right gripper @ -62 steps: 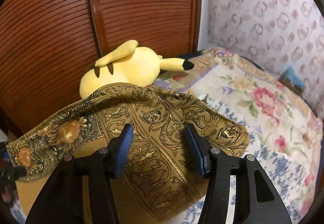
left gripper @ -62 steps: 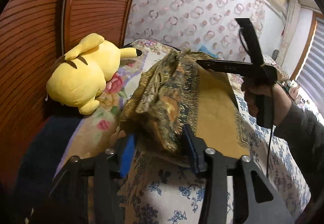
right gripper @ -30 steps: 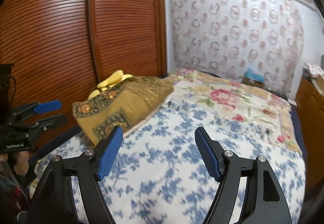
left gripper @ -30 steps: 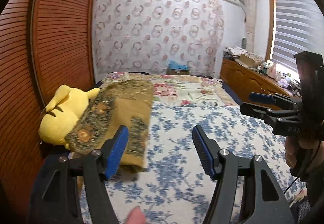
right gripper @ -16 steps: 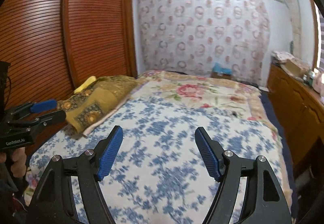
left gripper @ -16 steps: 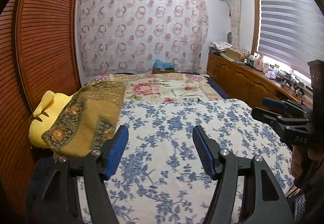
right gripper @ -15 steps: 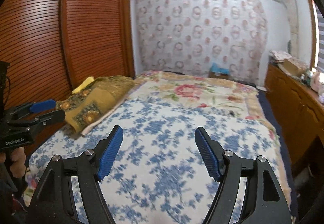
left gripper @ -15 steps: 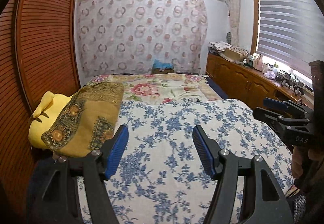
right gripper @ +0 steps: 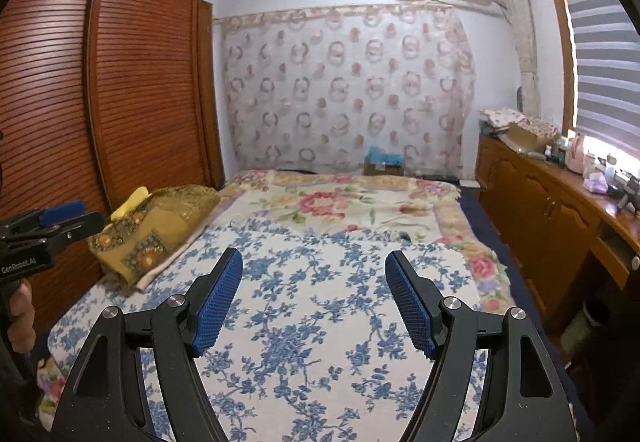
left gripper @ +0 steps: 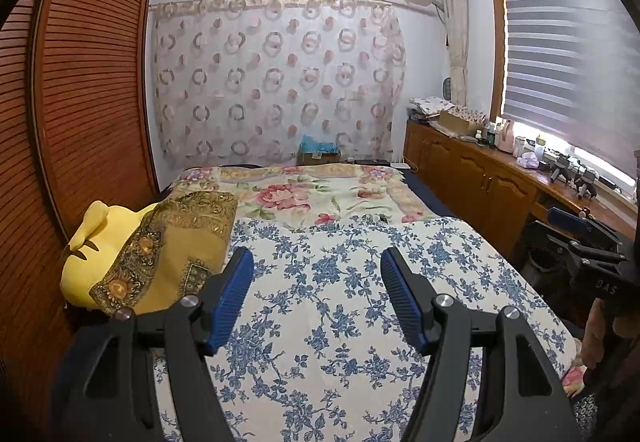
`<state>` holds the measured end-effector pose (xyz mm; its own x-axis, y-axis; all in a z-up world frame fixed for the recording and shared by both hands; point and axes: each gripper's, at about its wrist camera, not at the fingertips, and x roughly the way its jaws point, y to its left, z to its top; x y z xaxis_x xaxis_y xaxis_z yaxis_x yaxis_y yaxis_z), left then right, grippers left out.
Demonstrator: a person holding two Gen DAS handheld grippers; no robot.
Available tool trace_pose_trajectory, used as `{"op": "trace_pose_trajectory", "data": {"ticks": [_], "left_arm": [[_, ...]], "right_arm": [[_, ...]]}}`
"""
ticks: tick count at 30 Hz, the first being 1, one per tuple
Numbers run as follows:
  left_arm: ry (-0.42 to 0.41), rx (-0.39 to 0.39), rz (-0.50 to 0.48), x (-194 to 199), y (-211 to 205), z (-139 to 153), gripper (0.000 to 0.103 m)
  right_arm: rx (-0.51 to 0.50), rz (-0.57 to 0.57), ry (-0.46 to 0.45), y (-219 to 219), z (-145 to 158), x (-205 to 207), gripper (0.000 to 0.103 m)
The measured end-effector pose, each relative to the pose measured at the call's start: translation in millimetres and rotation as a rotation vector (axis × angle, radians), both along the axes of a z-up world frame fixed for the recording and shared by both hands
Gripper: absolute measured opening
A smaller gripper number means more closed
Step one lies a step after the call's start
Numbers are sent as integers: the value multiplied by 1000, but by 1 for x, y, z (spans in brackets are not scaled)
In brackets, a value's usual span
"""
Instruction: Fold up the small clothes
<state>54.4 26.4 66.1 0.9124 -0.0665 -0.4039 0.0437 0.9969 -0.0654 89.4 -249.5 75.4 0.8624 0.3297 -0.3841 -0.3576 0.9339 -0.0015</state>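
Both grippers, left gripper [left gripper: 316, 298] and right gripper [right gripper: 314, 298], hang empty with jaws apart over the bed [right gripper: 320, 282], so we leave the folded gold cloth [left gripper: 176, 242] resting squarely at its left edge.

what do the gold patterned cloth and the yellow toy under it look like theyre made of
Gold patterned cloth: looks like thin woven fabric with a slight sheen, printed or woven ornament; it drapes softly. Yellow toy: apparently plush, with a matte, fuzzy, rounded surface.
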Motion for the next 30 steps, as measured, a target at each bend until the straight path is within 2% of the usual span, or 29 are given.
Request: {"op": "trace_pose_trajectory", "data": {"ticks": [30], "left_arm": [[4,0,1,-2,-6,-3,67]], "right_arm": [[-4,-21,-5,-6,-3,-5,76]]}}
